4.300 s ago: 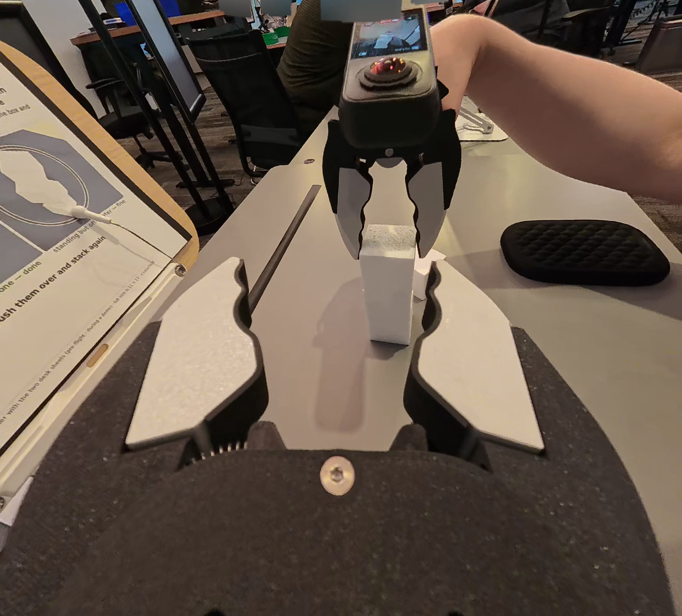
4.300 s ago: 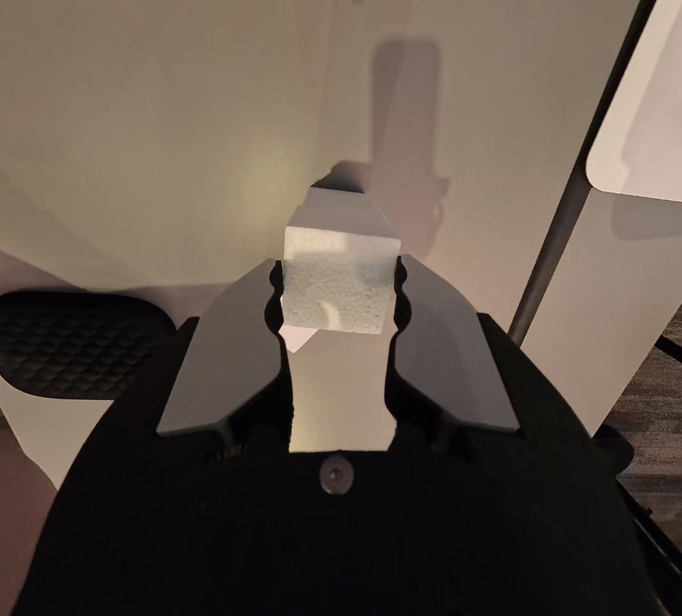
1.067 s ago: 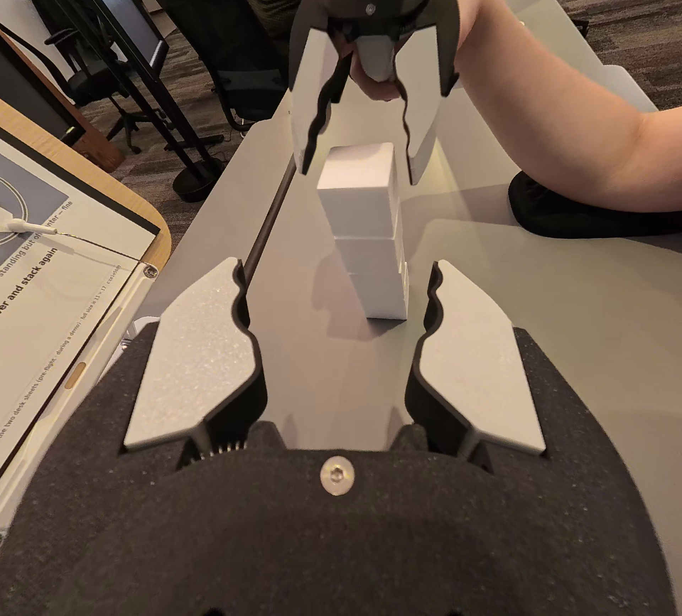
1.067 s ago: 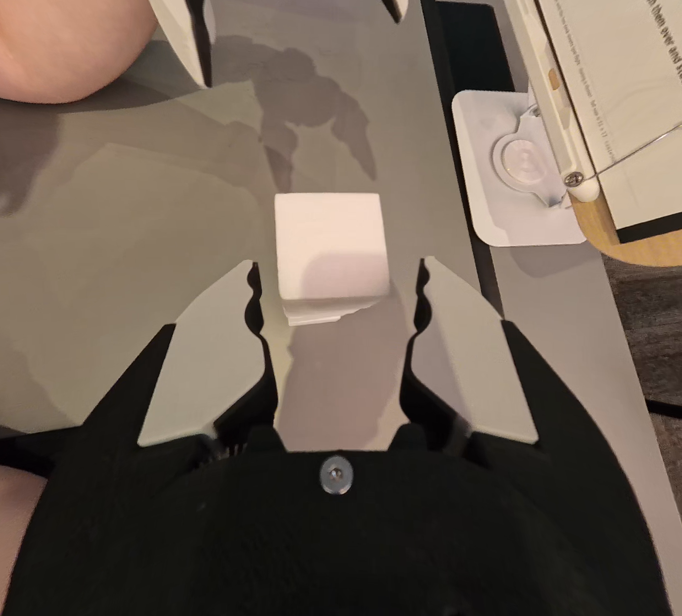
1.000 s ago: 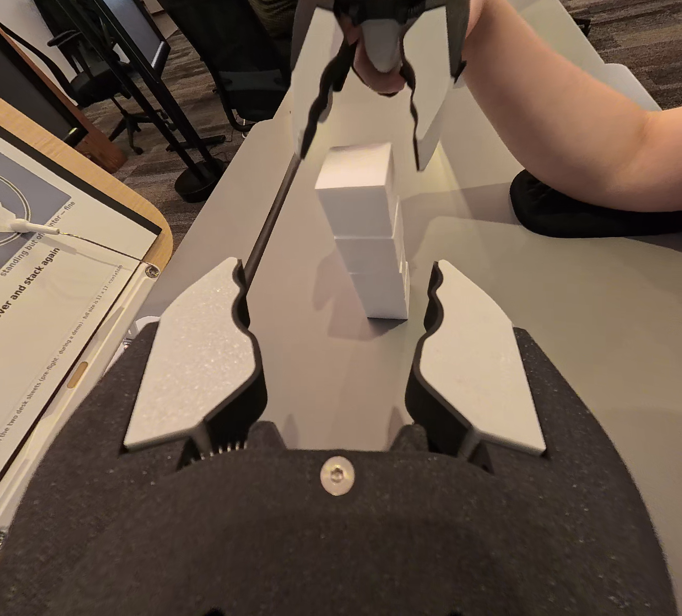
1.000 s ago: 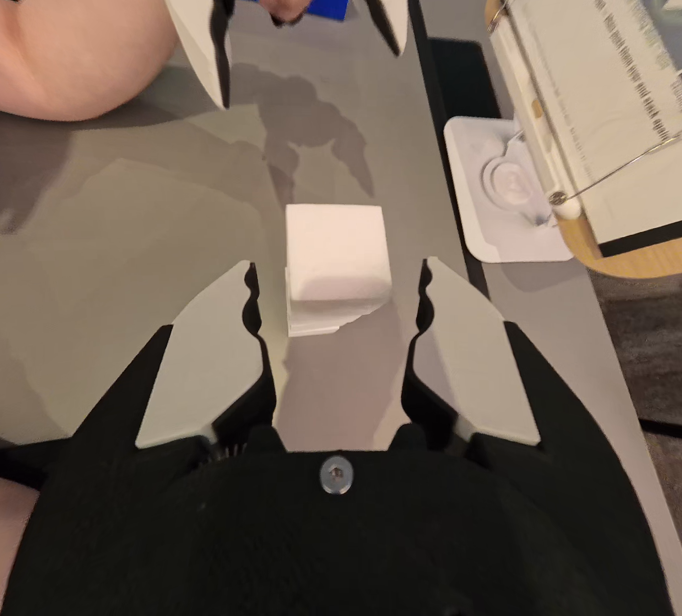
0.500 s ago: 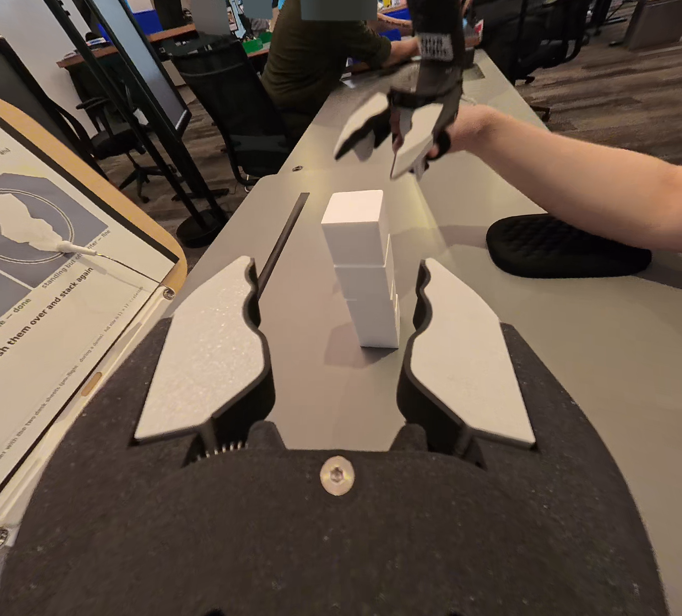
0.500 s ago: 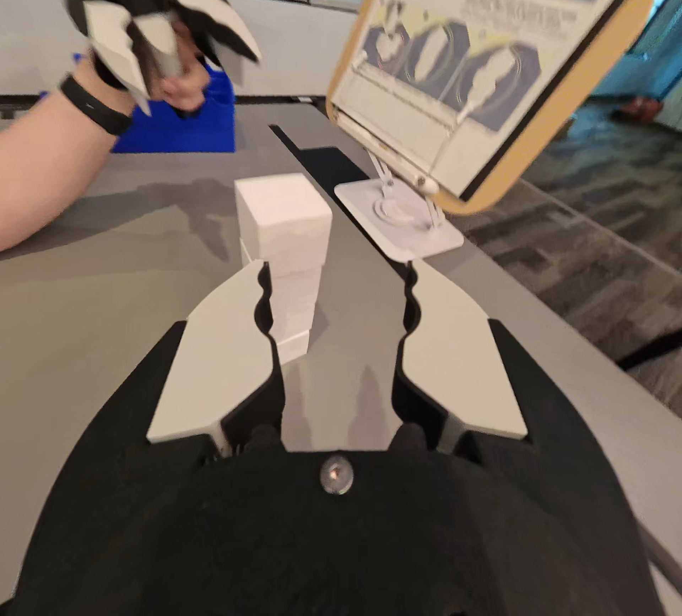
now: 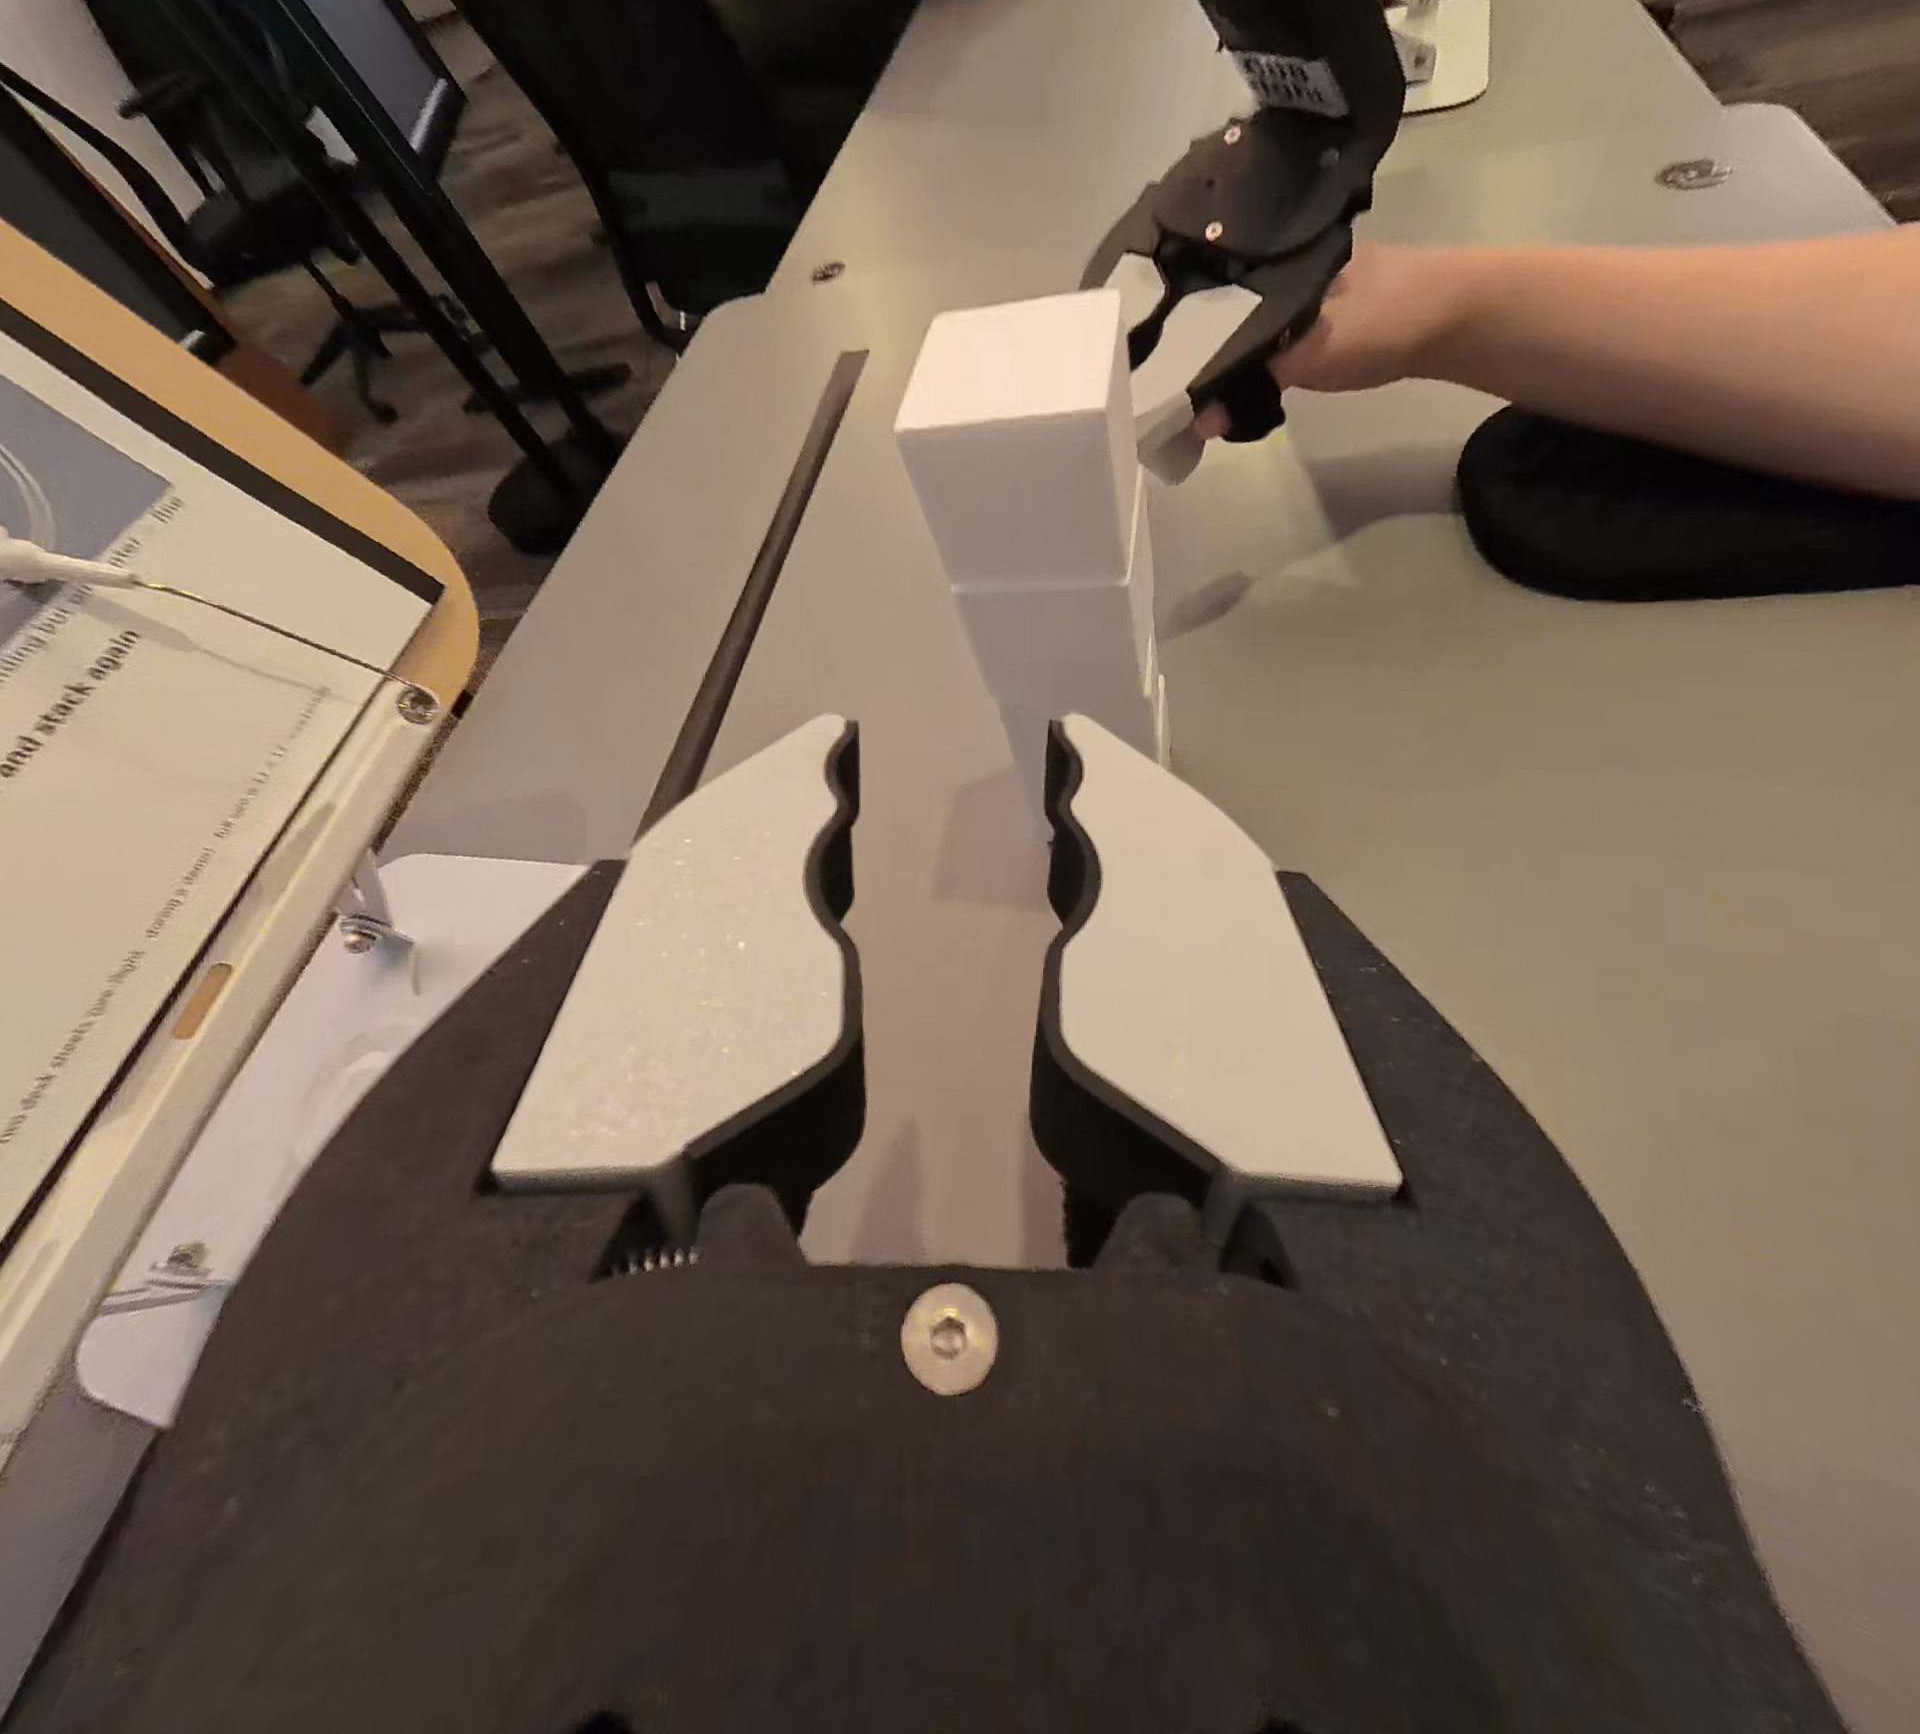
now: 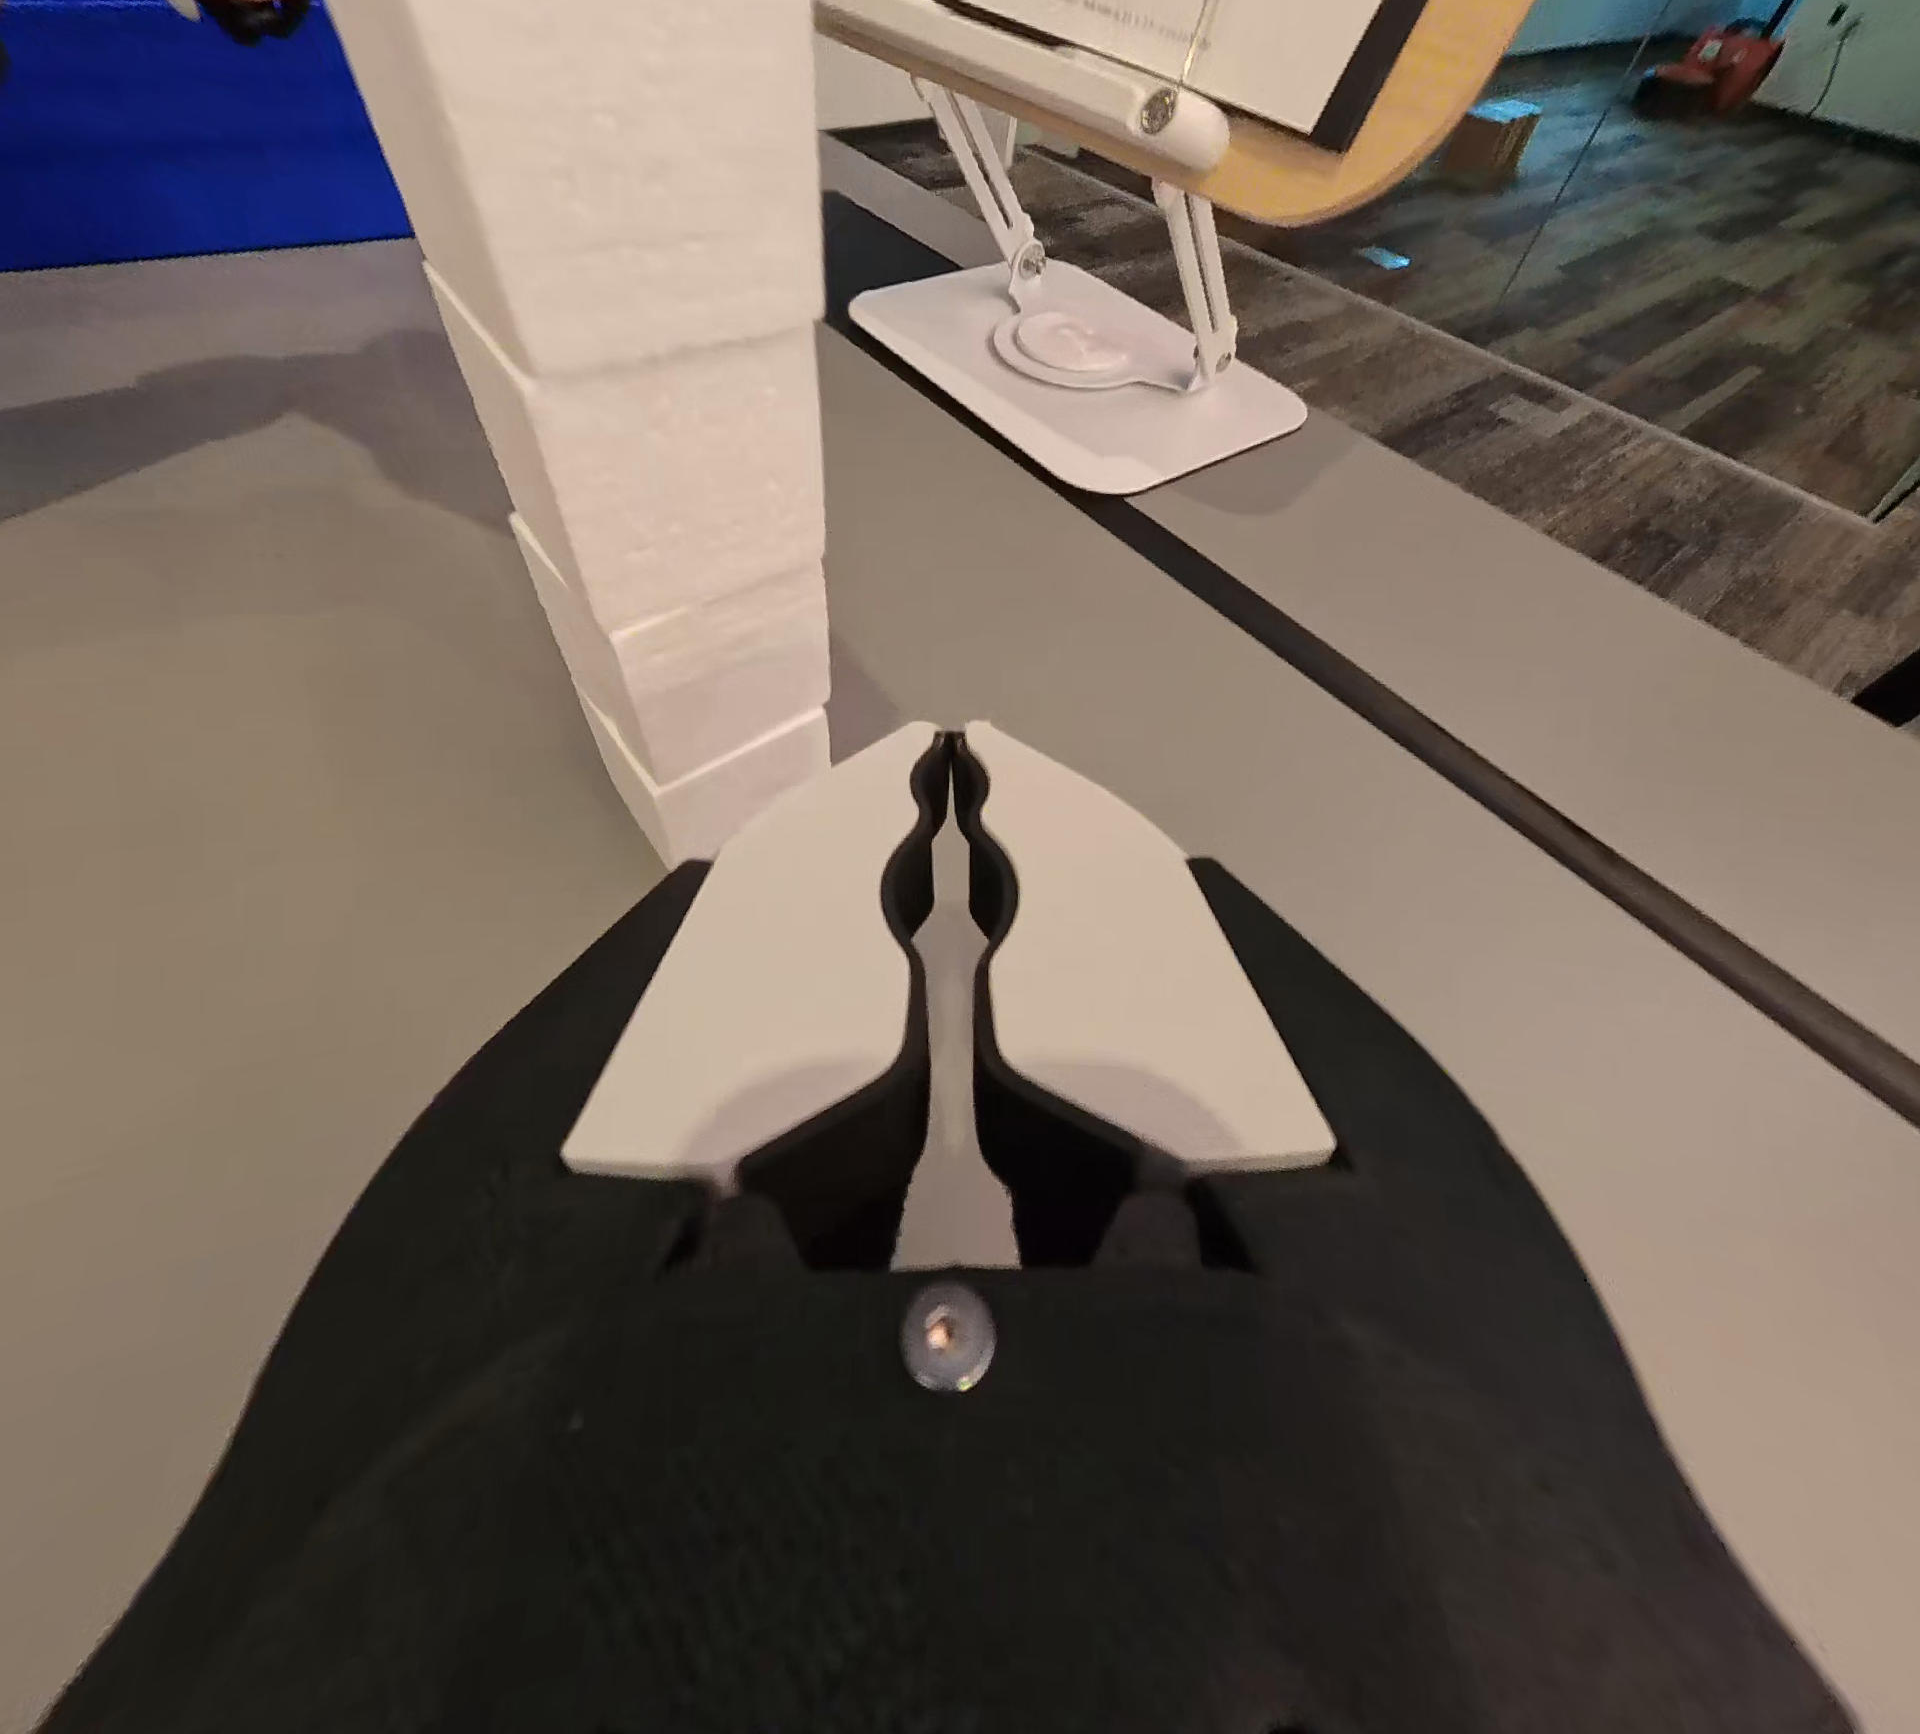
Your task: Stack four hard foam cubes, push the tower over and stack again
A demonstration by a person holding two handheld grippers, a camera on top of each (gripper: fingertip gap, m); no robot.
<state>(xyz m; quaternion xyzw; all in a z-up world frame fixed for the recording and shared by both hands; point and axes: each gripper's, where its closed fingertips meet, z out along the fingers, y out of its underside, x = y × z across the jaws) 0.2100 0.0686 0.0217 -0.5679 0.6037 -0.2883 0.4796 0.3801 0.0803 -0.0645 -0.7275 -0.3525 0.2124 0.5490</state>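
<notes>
Foam tower [image 10: 644, 354] stands mid-desk [image 9: 1507, 905], grey surface bare on both sides of it. Tilted document stand [image 10: 1081, 396] blocks the side past the black desk seam [image 9: 769, 562]. Black wrist pad [image 9: 1662, 510] sits on the other side, with a forearm [image 9: 1662, 365] resting over it.

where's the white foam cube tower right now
The tower of white foam cubes stands on the grey table, just ahead of the left gripper, between the white document stand and the right gripper.
</notes>
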